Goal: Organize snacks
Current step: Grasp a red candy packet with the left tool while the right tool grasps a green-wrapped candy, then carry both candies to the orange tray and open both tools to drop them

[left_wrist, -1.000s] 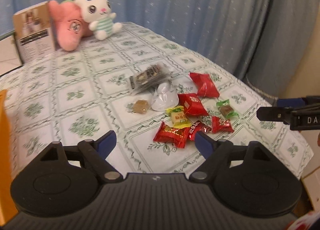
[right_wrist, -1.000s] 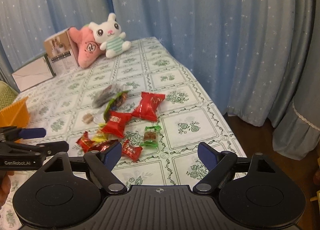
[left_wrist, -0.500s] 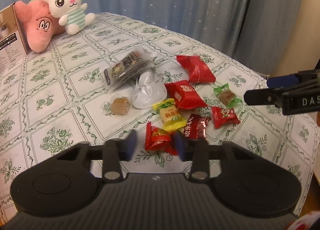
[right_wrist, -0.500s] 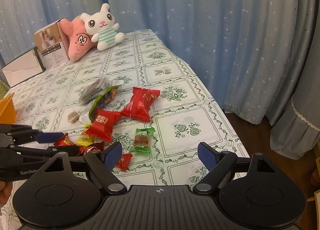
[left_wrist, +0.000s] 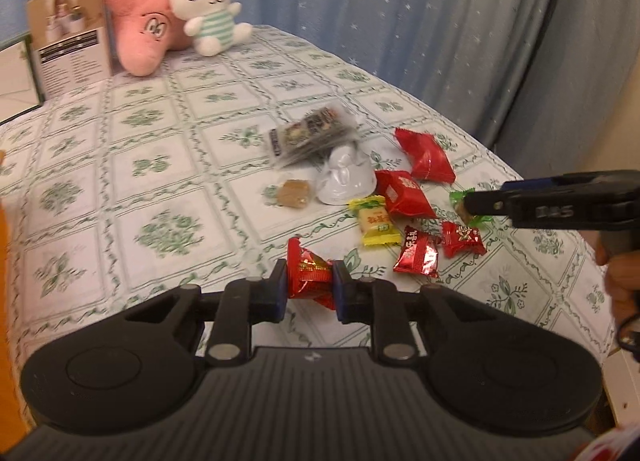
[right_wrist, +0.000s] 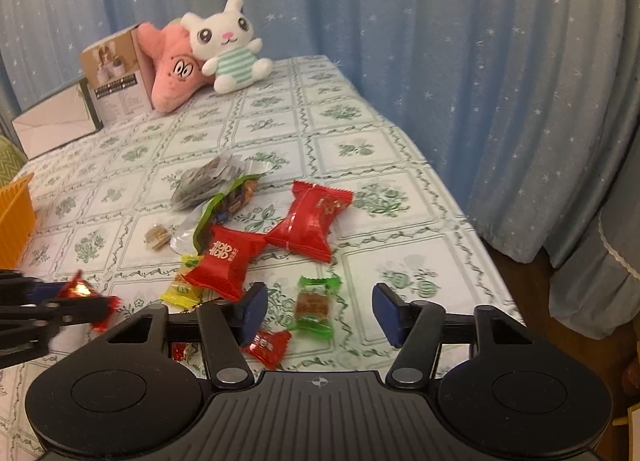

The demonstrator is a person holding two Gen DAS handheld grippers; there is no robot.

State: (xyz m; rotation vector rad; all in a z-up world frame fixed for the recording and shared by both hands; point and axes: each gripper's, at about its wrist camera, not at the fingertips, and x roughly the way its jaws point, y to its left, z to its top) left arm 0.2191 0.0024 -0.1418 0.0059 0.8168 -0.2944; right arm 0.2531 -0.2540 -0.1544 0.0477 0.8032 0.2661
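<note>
Several wrapped snacks are scattered over the patterned tablecloth (right_wrist: 400,165), with an orange basket (right_wrist: 14,221) seen at its left edge, judged to be where they belong. Two plush toys (right_wrist: 208,57) and a box (right_wrist: 116,73) are set at the far end. The left gripper (left_wrist: 310,287) is clamped on a red candy (left_wrist: 310,279), which is held just above the cloth, near the rest of the pile. The right gripper (right_wrist: 318,311) is spread wide and holds nothing, poised above a green-wrapped candy (right_wrist: 315,307). The red candy's long axis is seen running away from the camera, one twisted end pointing forward and up, the other toward the gripper body. Only the middle is pinched by the pads, so the slick foil could slip out on the way to the basket; neighbouring sweets could also be knocked by the right gripper's descent.
</note>
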